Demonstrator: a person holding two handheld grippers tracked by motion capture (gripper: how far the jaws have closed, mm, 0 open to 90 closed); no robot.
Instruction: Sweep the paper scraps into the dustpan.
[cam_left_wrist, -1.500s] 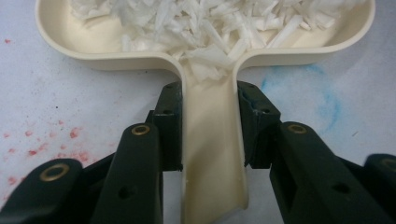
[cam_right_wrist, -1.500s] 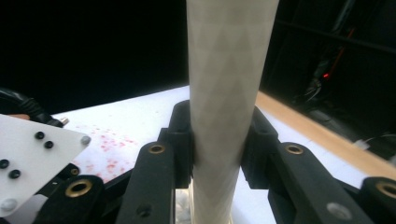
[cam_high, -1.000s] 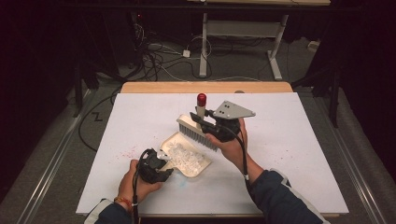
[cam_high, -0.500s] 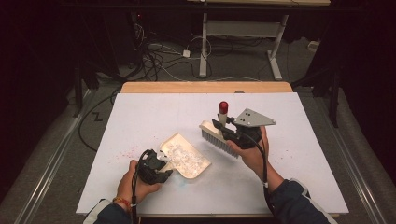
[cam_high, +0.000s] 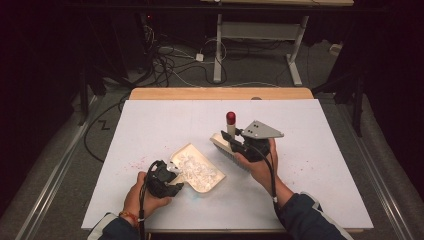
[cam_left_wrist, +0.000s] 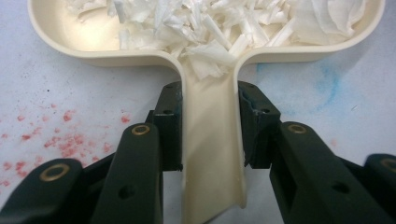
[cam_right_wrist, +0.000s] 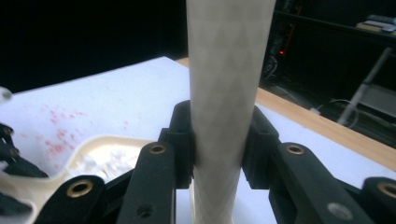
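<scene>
In the high view, the left gripper (cam_high: 167, 176) grasps the handle of a cream dustpan (cam_high: 199, 167) that lies flat on the white table (cam_high: 150, 120), near its front edge, with white paper scraps (cam_high: 197, 170) heaped in the pan. The right gripper (cam_high: 239, 145) grasps the handle of a brush (cam_high: 226, 146) just beside the dustpan's far right corner, the red-tipped handle pointing up and the bristles down at the table. In the left gripper view, both jaws press on the sides of the dustpan's (cam_left_wrist: 212, 154) narrow handle, and scraps (cam_left_wrist: 210, 28) spill toward it; pink specks (cam_left_wrist: 56, 140) dot the table to the left. In the right gripper view, the jaws are clamped on the brush's (cam_right_wrist: 226, 93) pale handle, which stands upright; the dustpan (cam_right_wrist: 107, 154) lies below at the left.
</scene>
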